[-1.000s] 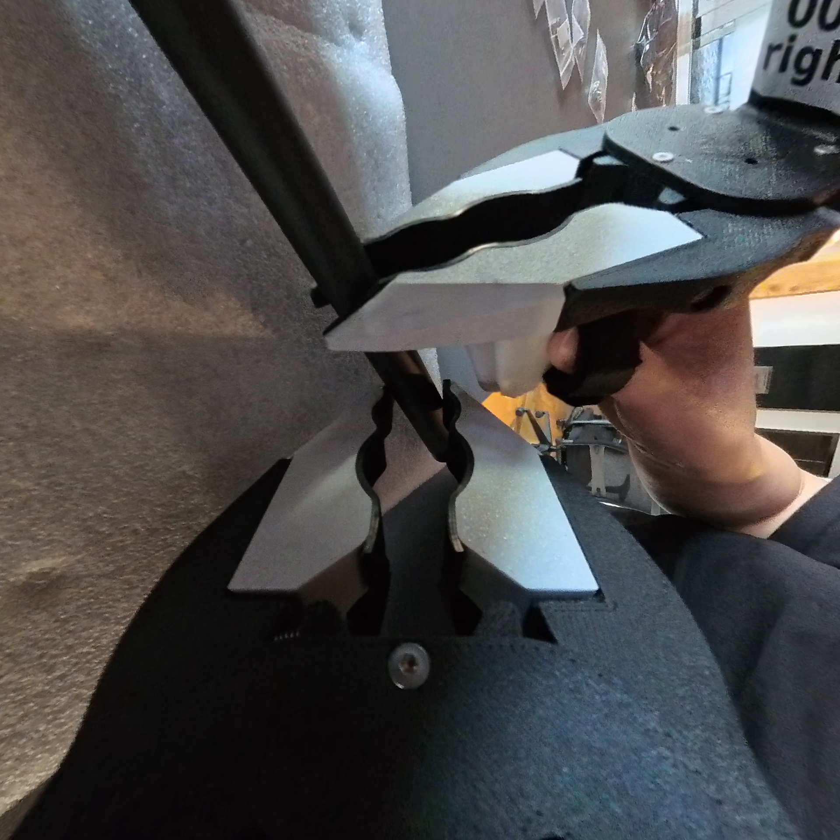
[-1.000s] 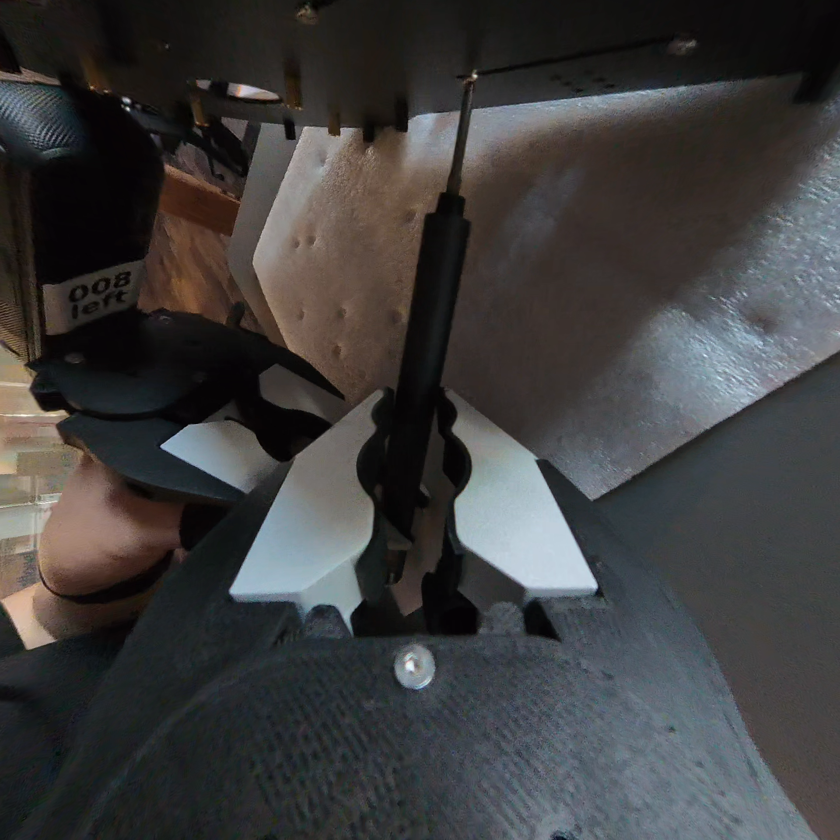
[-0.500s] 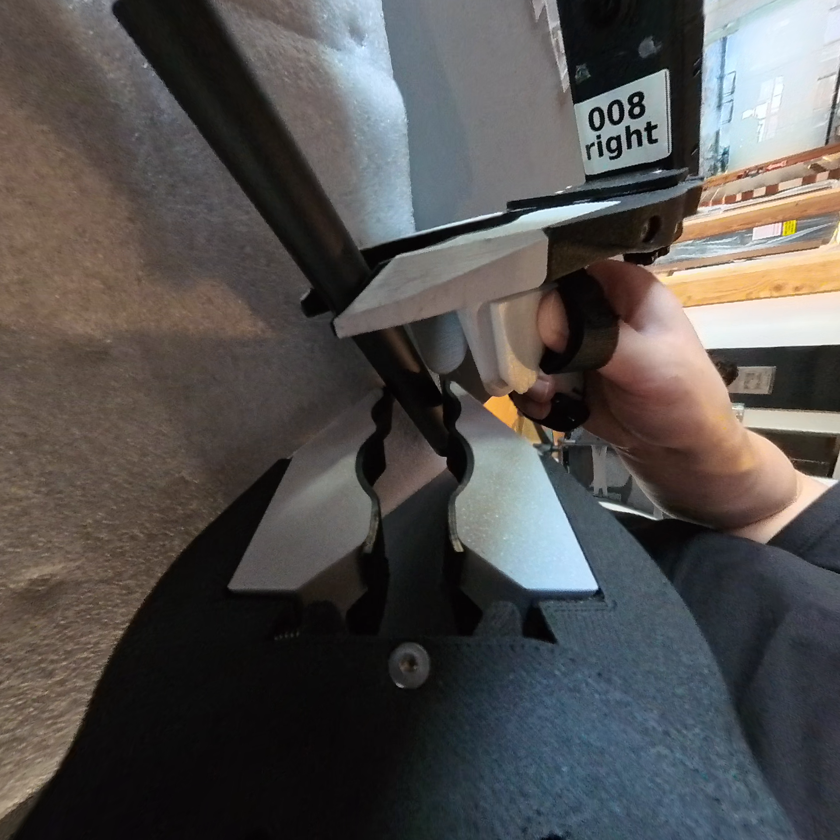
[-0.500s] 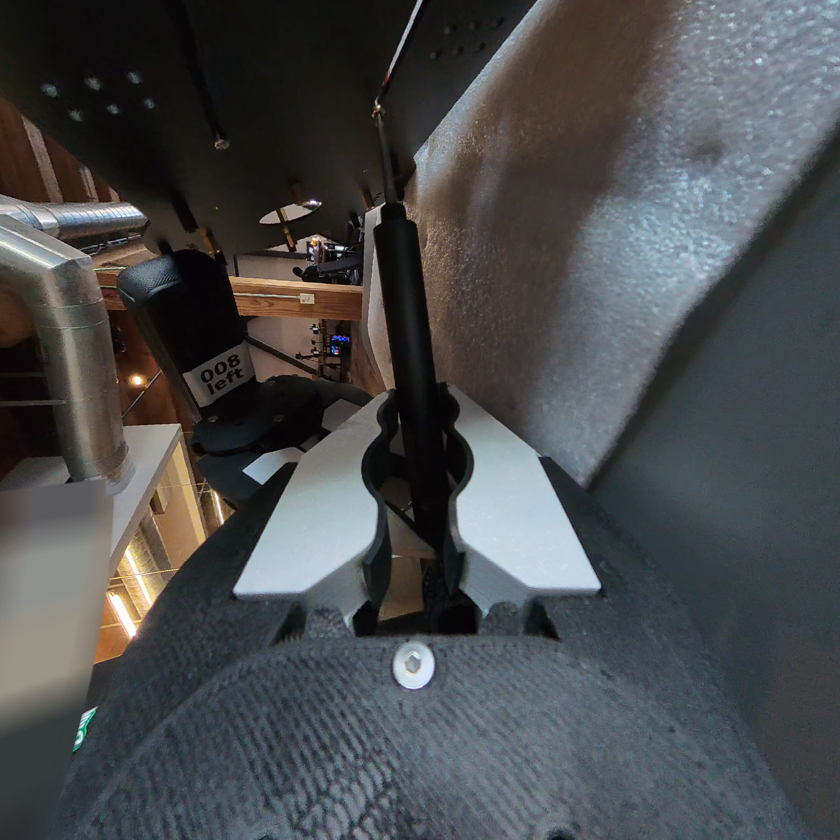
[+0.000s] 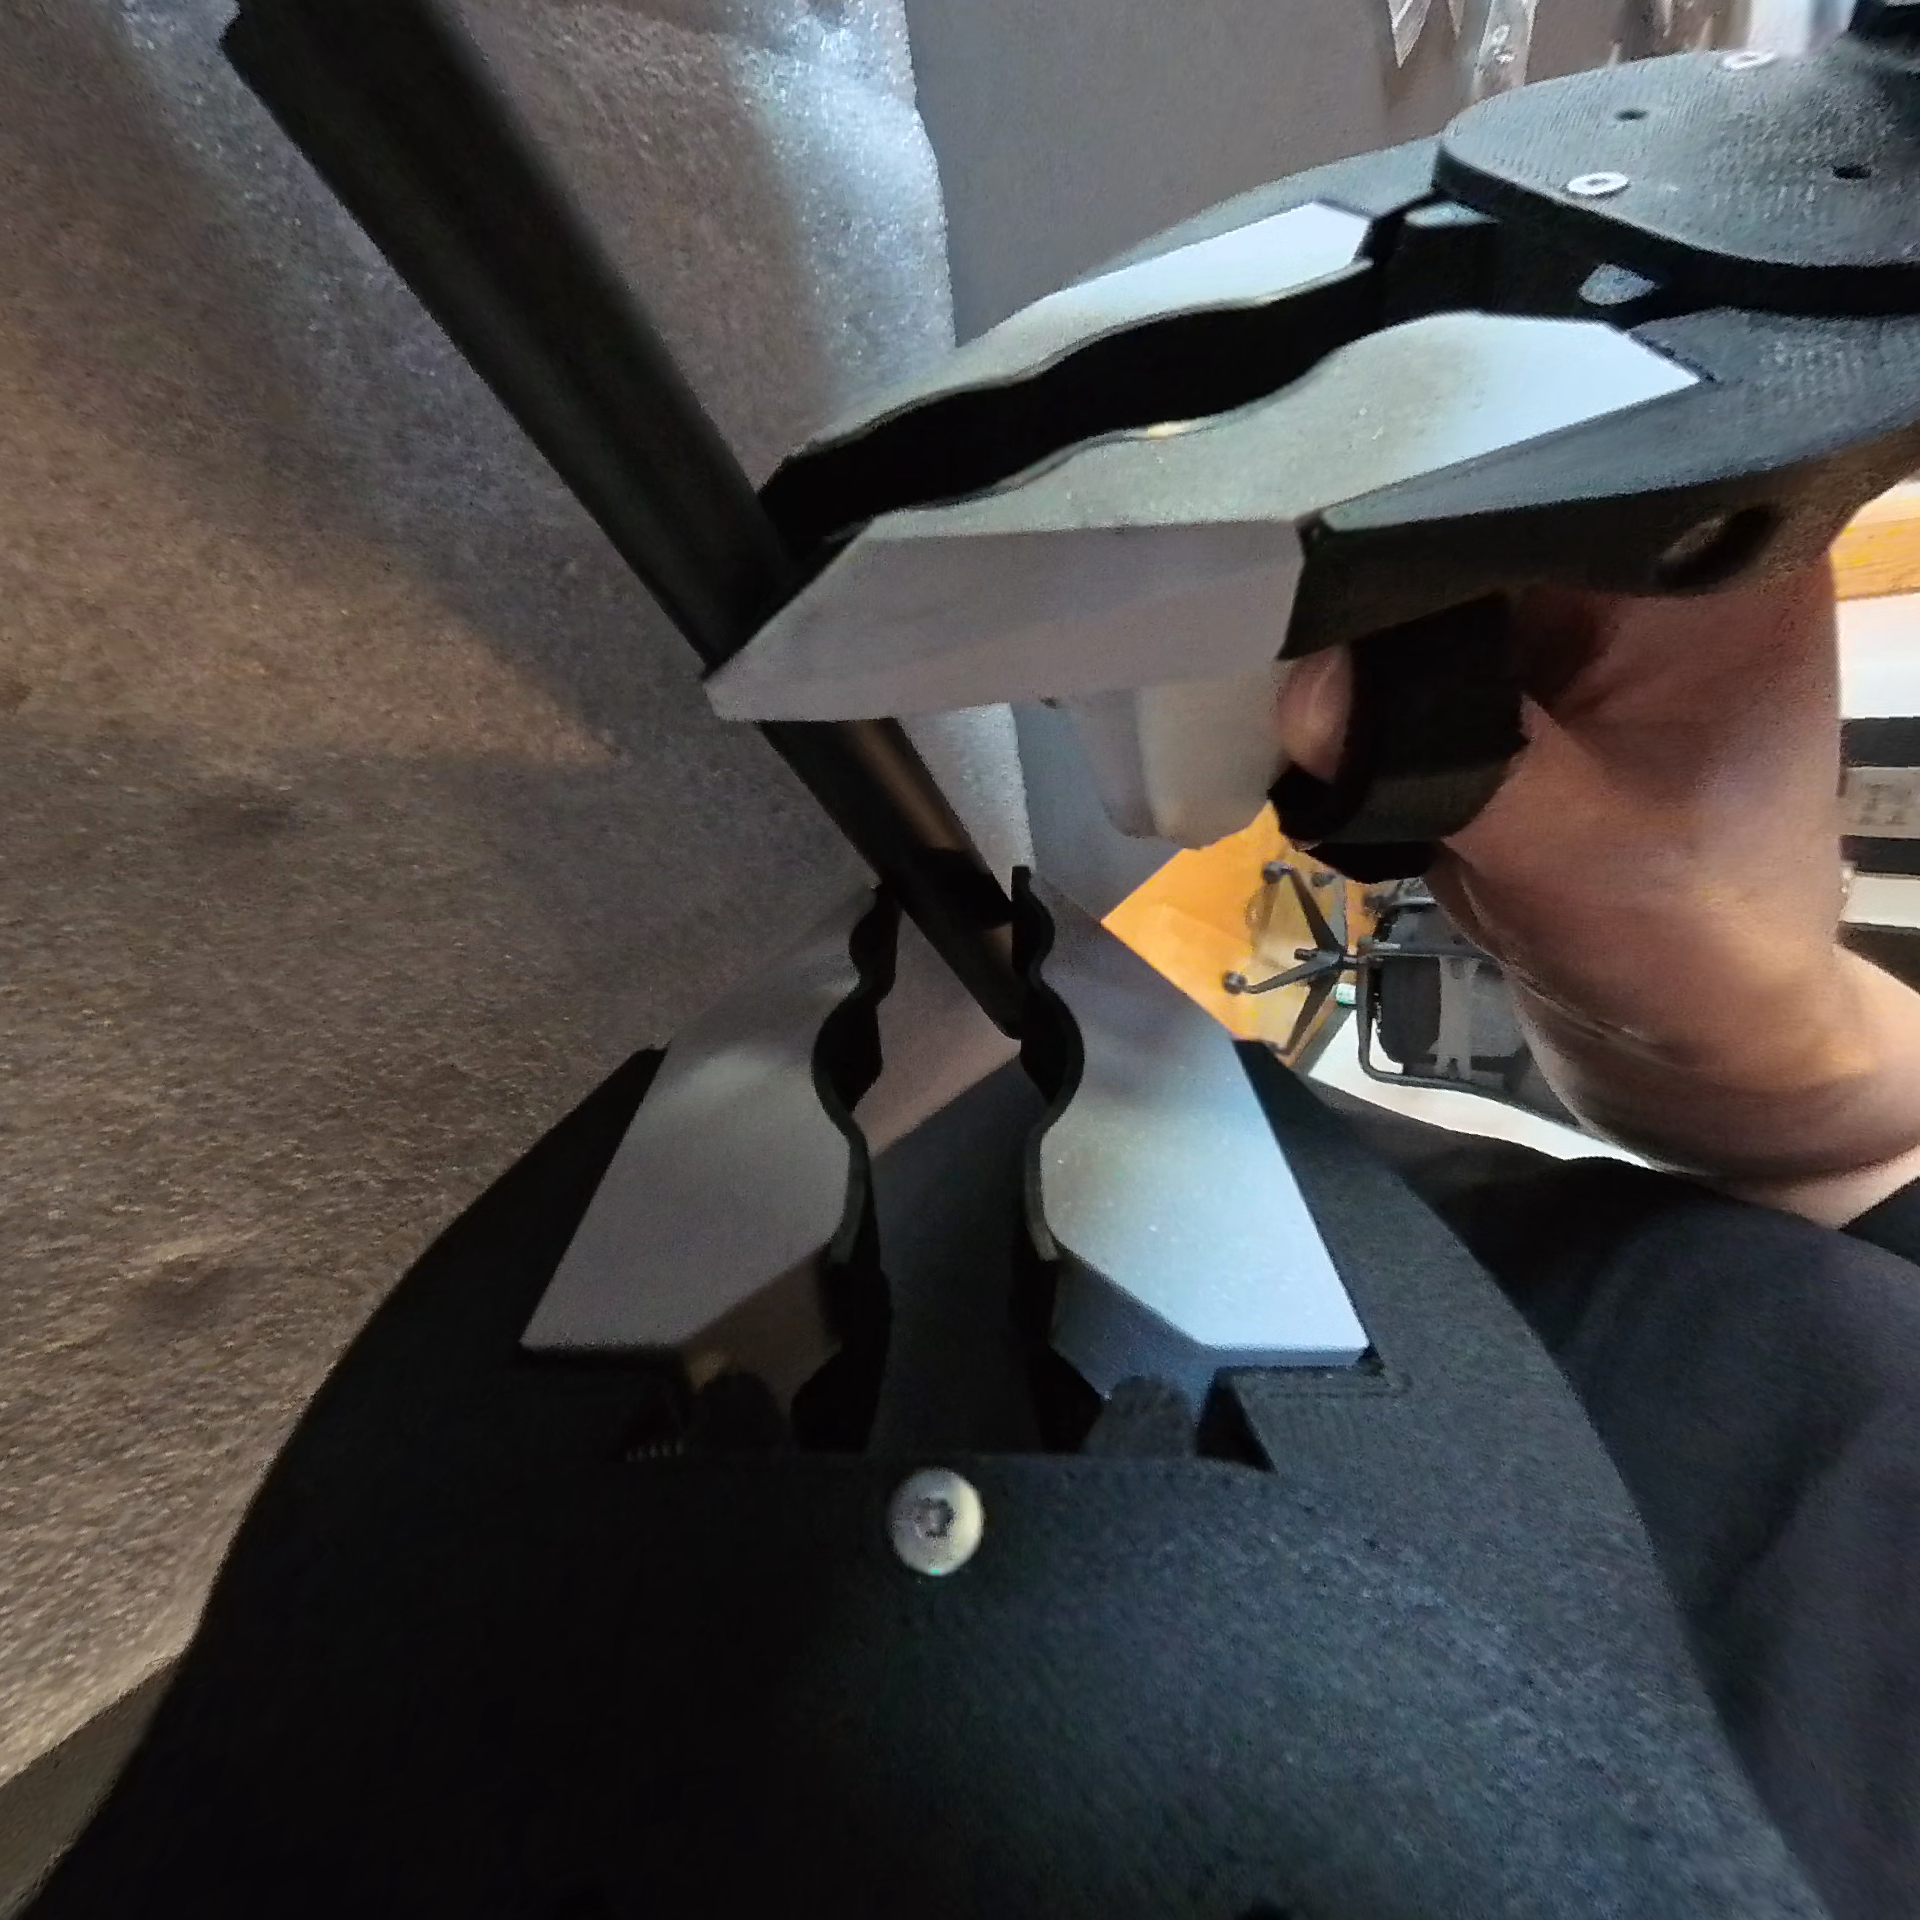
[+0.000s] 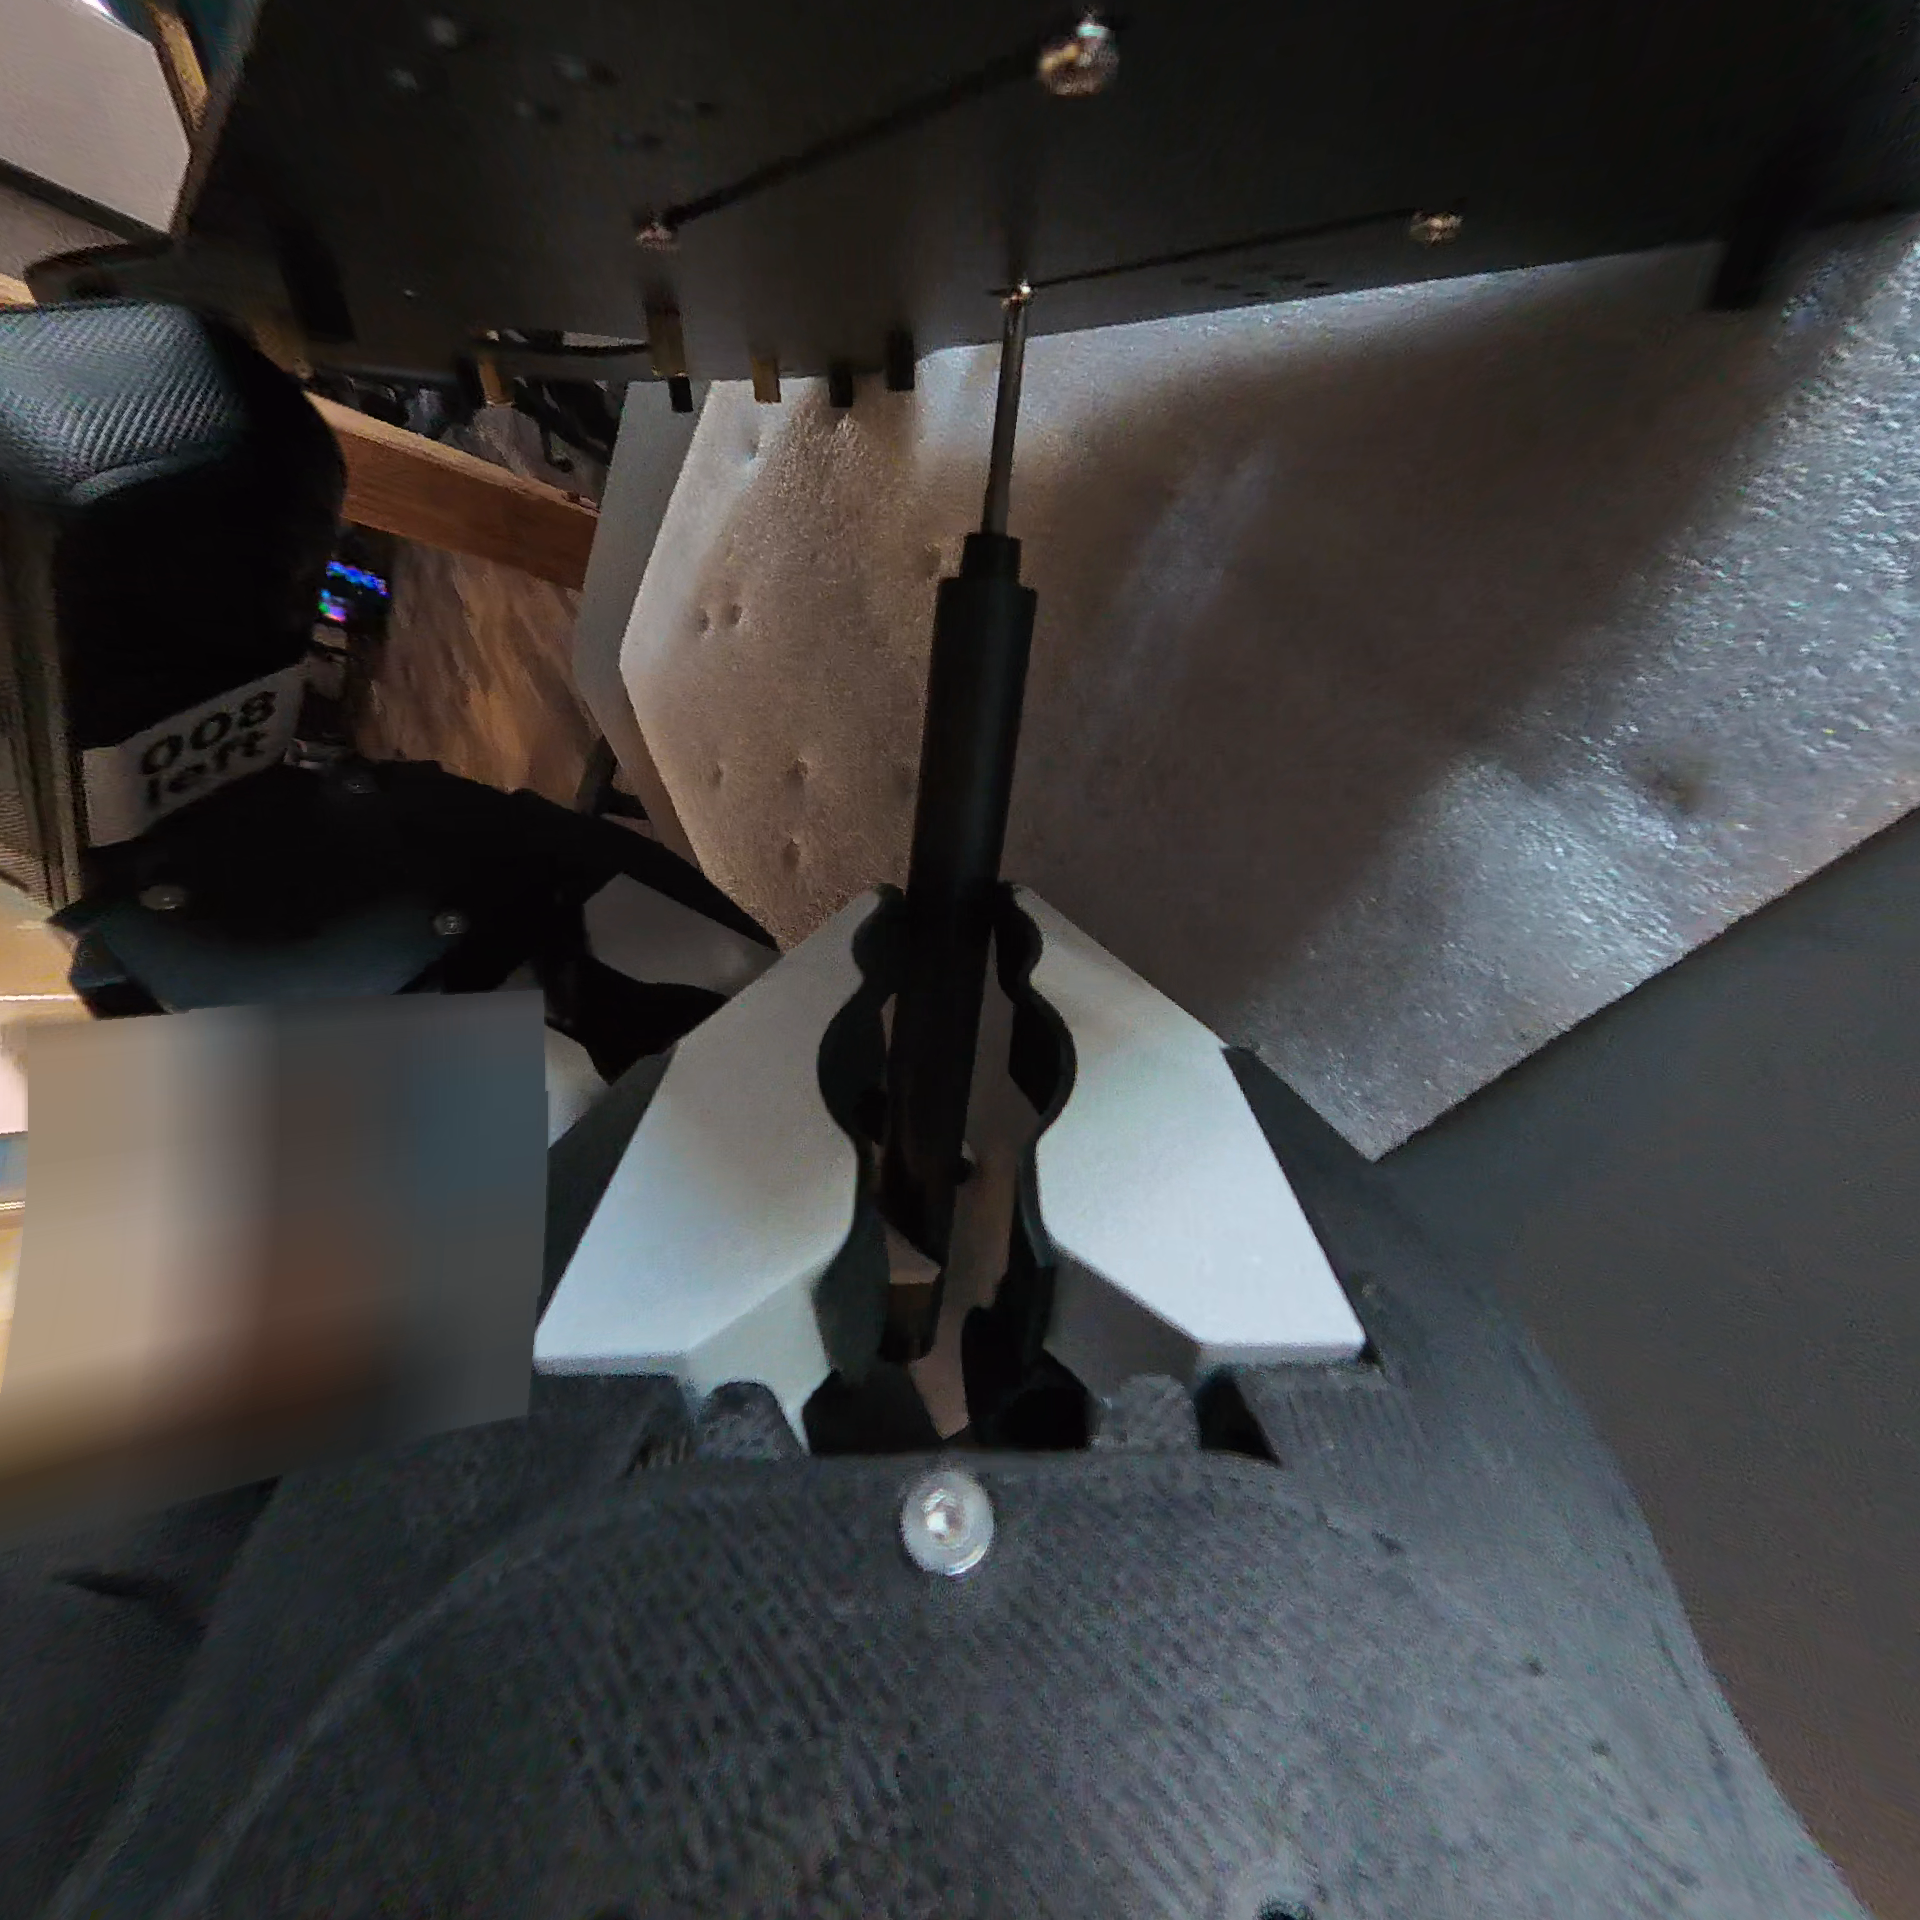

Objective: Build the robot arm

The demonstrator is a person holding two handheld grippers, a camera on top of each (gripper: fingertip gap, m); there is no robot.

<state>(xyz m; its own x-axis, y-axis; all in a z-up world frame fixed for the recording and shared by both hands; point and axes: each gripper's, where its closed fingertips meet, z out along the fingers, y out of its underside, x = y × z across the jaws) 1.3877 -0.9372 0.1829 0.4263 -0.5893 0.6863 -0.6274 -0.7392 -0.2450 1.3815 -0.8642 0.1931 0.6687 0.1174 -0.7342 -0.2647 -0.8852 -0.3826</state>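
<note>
A black screwdriver [image 6: 966, 748] has its thin metal shaft [image 6: 1006, 416] pointing up at a screw [image 6: 1018, 296] on the edge of a black metal chassis [image 6: 935, 156]. My right gripper [image 6: 945, 904] is shut on the screwdriver's handle. In the left wrist view the right gripper [image 5: 769, 582] clamps the handle [image 5: 582, 343] partway along, held by a hand [image 5: 1610, 883]. My left gripper [image 5: 951, 914] holds the handle's rear end between its fingertips, just behind the right gripper.
A white foam sheet [image 6: 1351, 675] lies under the chassis and fills the left of the left wrist view [image 5: 260, 623]. A dark grey surface [image 6: 1714, 1247] lies to the right. A wooden beam [image 6: 447, 499] and room clutter are far behind. Some 7 centimetres of space lies between my two pairs of fingers.
My right gripper rolled about the screwdriver's axis half a second ago and is now back near its earlier flat pose. My left gripper has stayed at the handle's end.
</note>
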